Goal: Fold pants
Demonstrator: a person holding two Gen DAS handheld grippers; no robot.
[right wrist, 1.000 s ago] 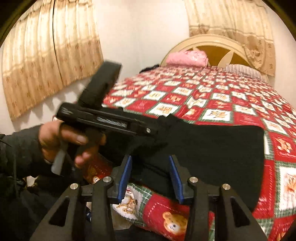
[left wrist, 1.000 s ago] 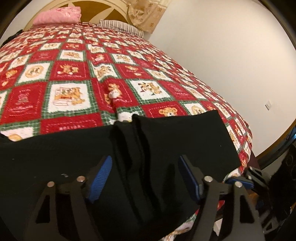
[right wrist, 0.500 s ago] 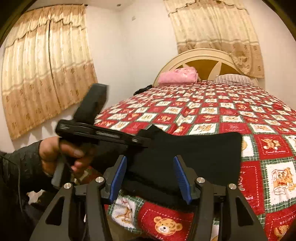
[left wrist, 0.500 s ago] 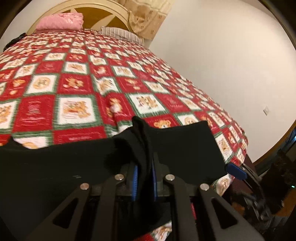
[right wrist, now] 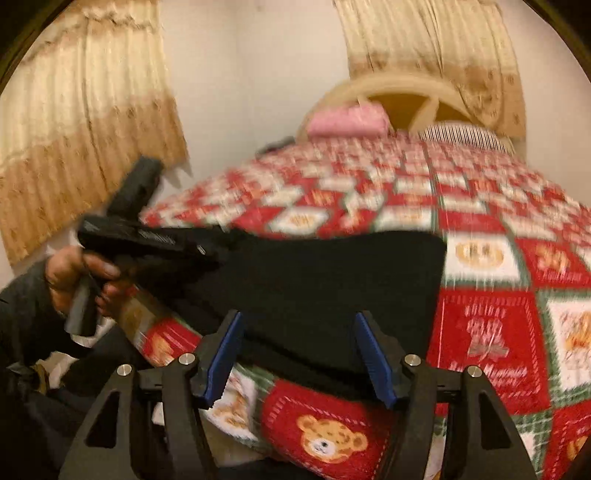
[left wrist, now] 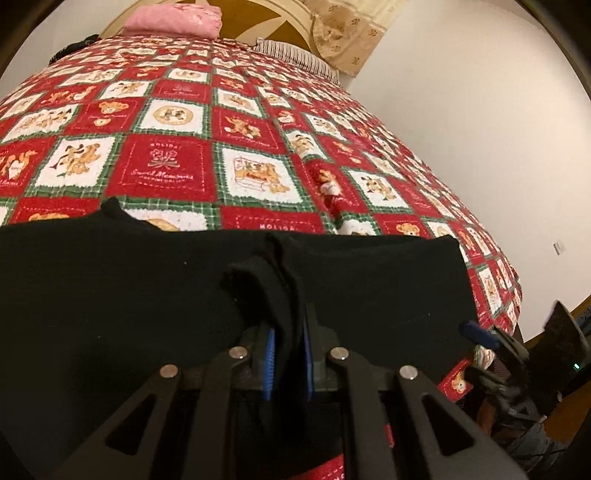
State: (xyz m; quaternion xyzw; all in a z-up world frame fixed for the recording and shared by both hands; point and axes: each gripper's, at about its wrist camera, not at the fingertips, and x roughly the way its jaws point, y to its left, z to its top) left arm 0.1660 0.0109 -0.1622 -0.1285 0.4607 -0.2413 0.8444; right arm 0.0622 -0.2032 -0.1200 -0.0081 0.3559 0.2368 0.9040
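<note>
The black pants (left wrist: 147,288) lie across the near end of the bed, on the red, white and green teddy-bear quilt (left wrist: 184,166). My left gripper (left wrist: 288,354) is shut on a raised fold of the pants' near edge. In the right wrist view the pants (right wrist: 332,280) spread ahead, and my right gripper (right wrist: 299,354) is open just above their near edge, holding nothing. The left gripper (right wrist: 147,240) and the hand holding it show at the left of that view, at the pants' left end. The right gripper's blue tip (left wrist: 476,332) shows at the pants' right corner.
A pink folded blanket (left wrist: 173,20) and a striped pillow (left wrist: 295,55) lie at the headboard. A white wall (left wrist: 480,110) runs along the bed's right side. Beige curtains (right wrist: 81,129) hang on the left. Dark gear (left wrist: 535,406) sits on the floor by the bed's corner.
My left gripper closed on a fold of the pants and has shifted sideways with it. My right gripper opened wider and moved; its view is now motion-blurred.
</note>
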